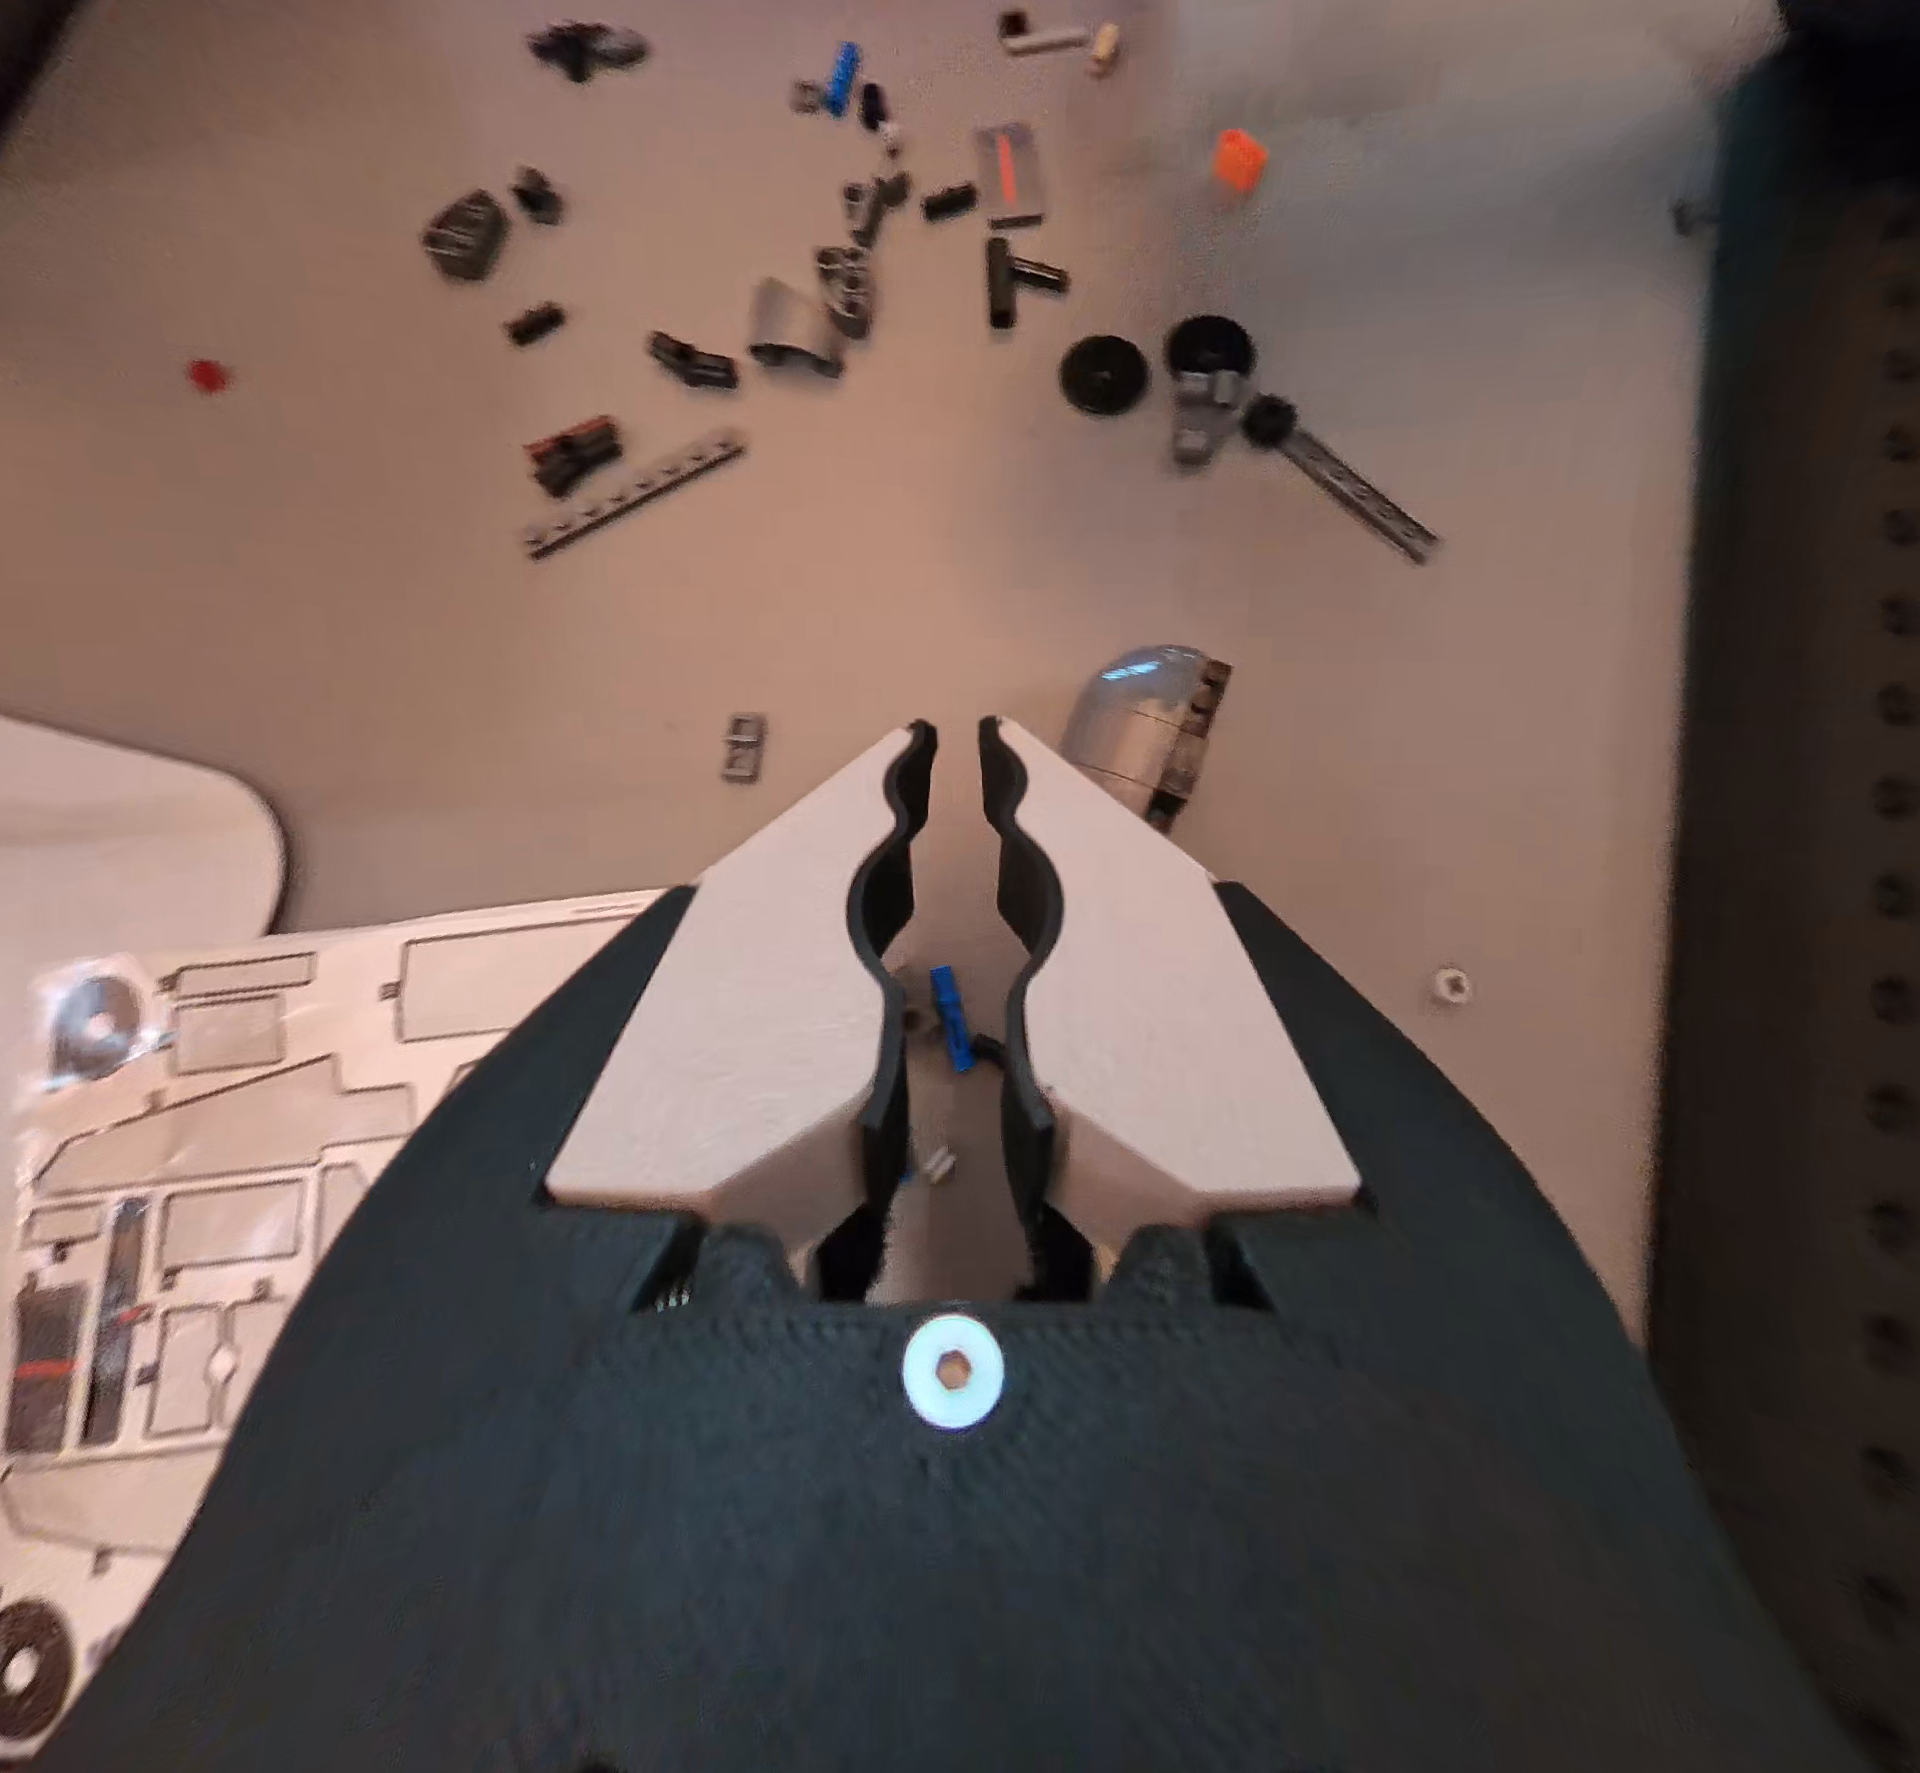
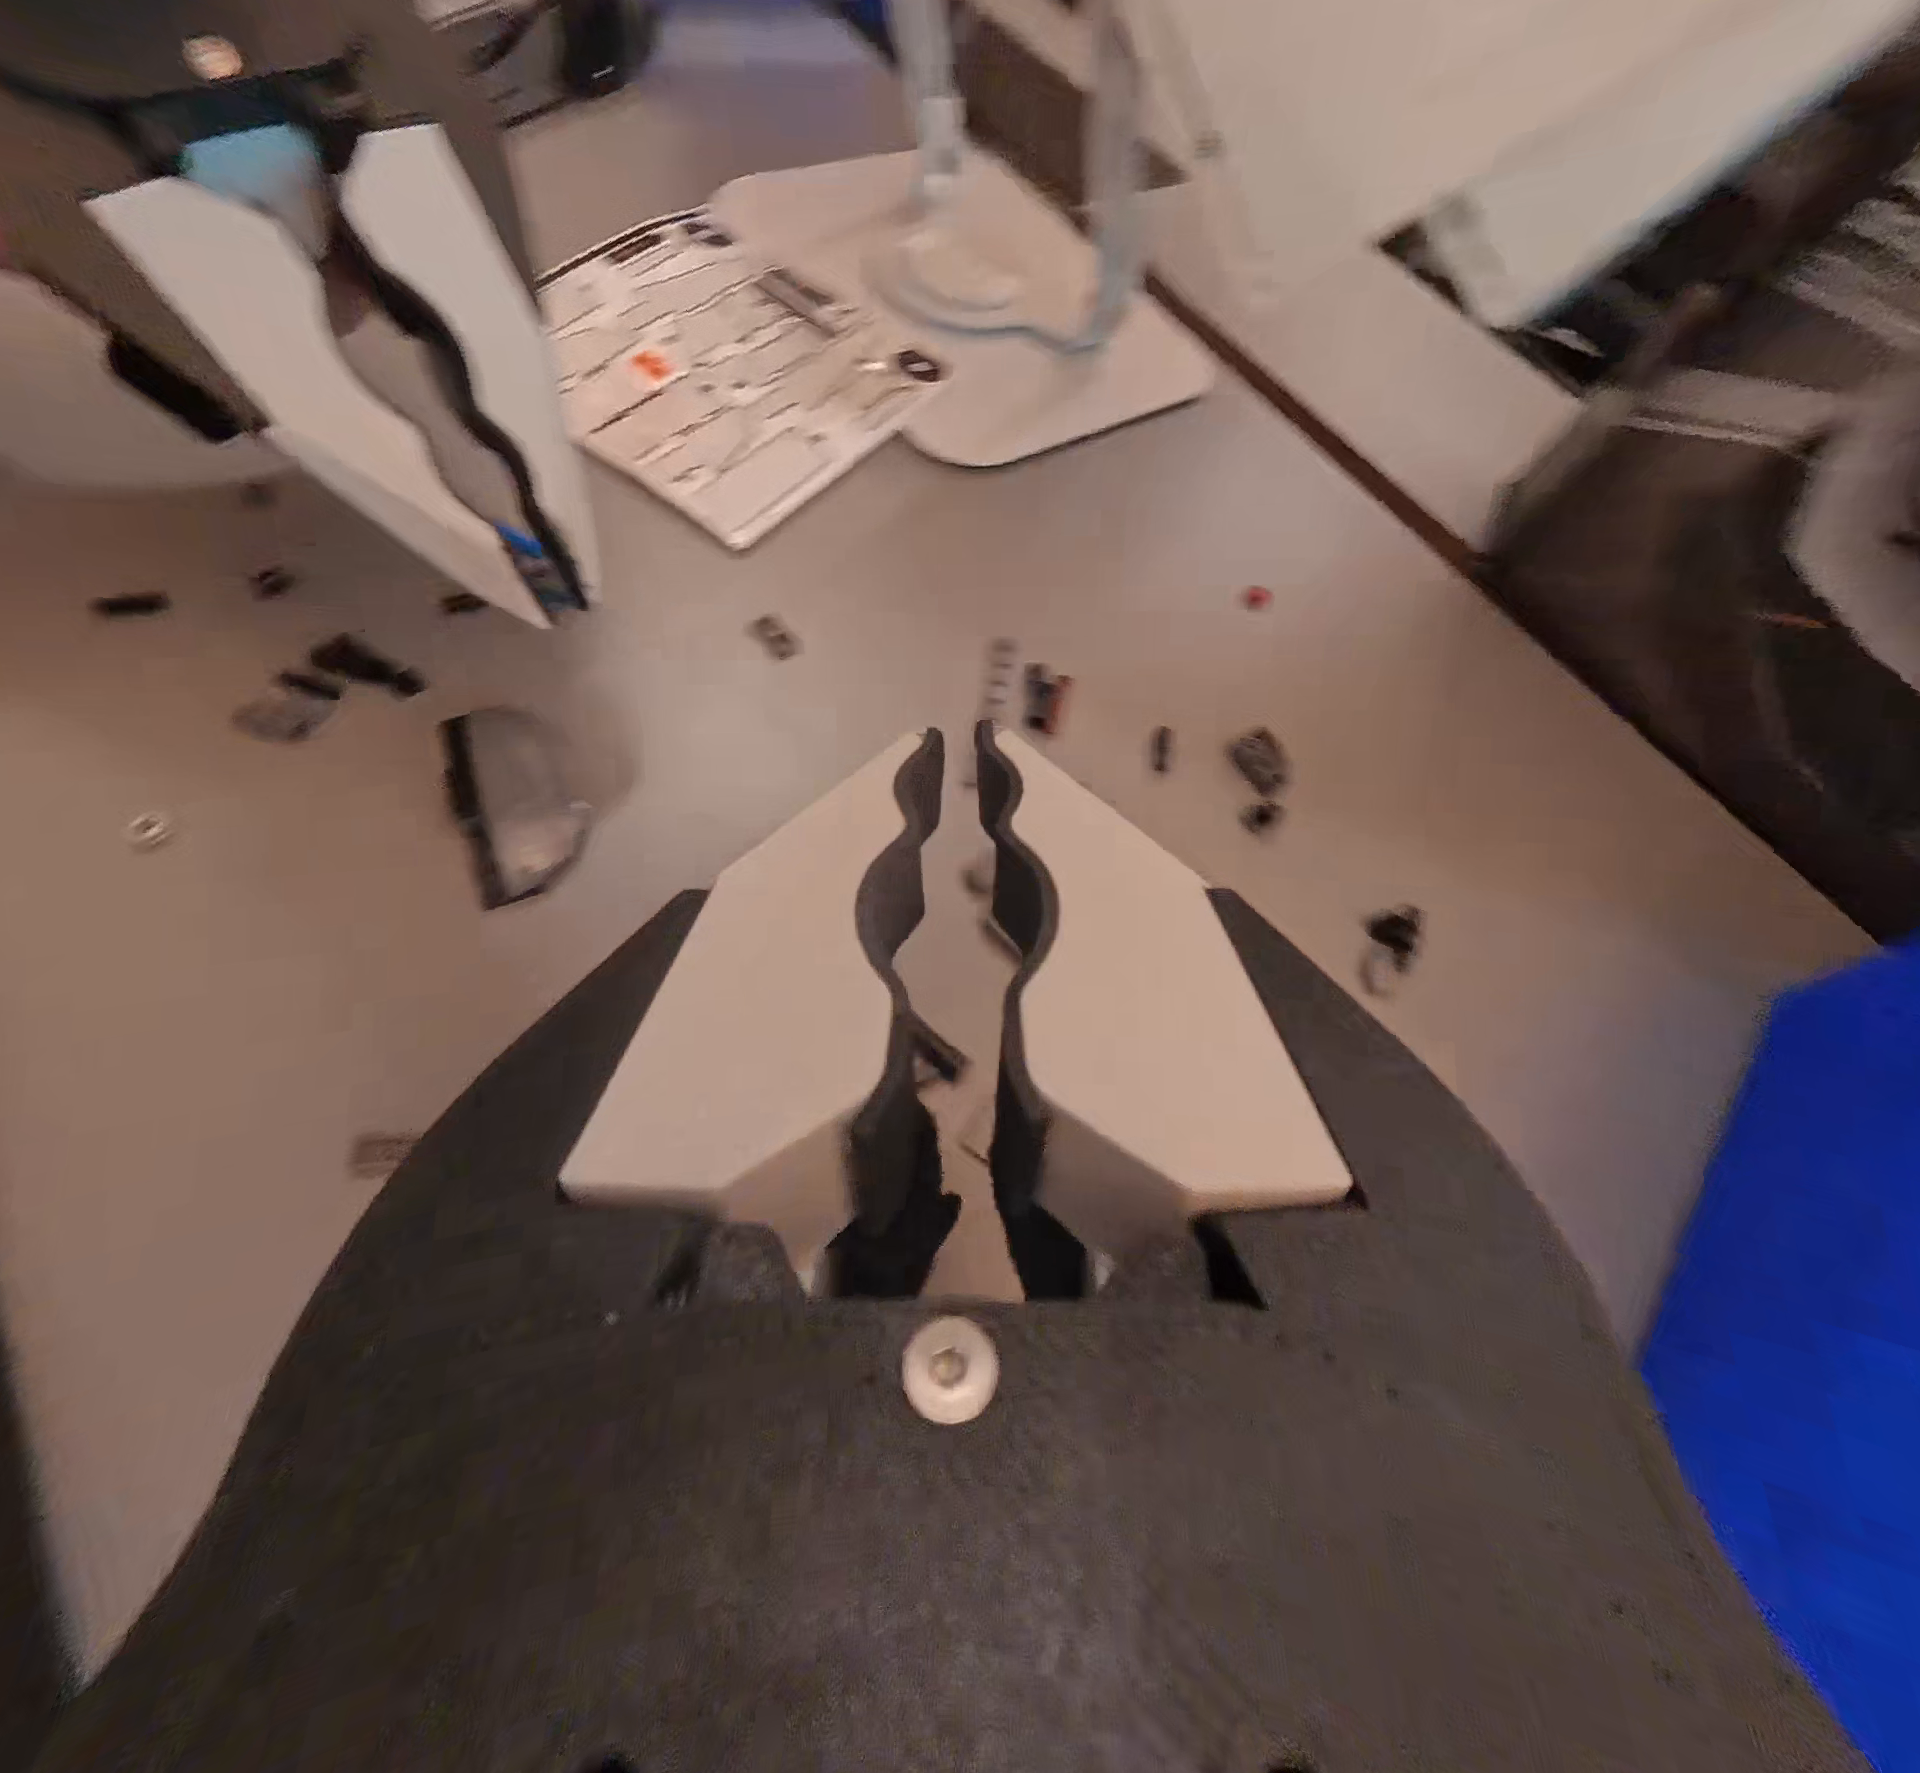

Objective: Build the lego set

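I hold two grippers above a pale table (image 1: pixel 312 580) strewn with small lego pieces; from my left wrist view, going left to right: a printed instruction sheet (image 1: pixel 260 1100) lies at the lower left, partly under my left gripper (image 1: pixel 957 736); its jaws stand a narrow slit apart at the tips and nothing is held between them in this view; through the gap I see a blue pin (image 1: pixel 951 1011) on the table below; farther off, a long dark studded beam (image 1: pixel 634 492) lies slanted, with black and grey pieces scattered beyond it; right of centre a black wheel (image 1: pixel 1103 376) lies beside a grey arm assembly (image 1: pixel 1205 404); a curved grey shell piece (image 1: pixel 1138 726) lies just right of the fingertips; an orange piece (image 1: pixel 1238 160) sits far off to the right.

From my right wrist view, blurred by motion: the left gripper (image 2: pixel 540 570) hangs at upper left with something blue at its tips, whether gripped I cannot tell; my right gripper (image 2: pixel 958 741) is nearly closed and empty, above scattered dark pieces; a small red piece (image 2: pixel 1256 596) lies to the right.
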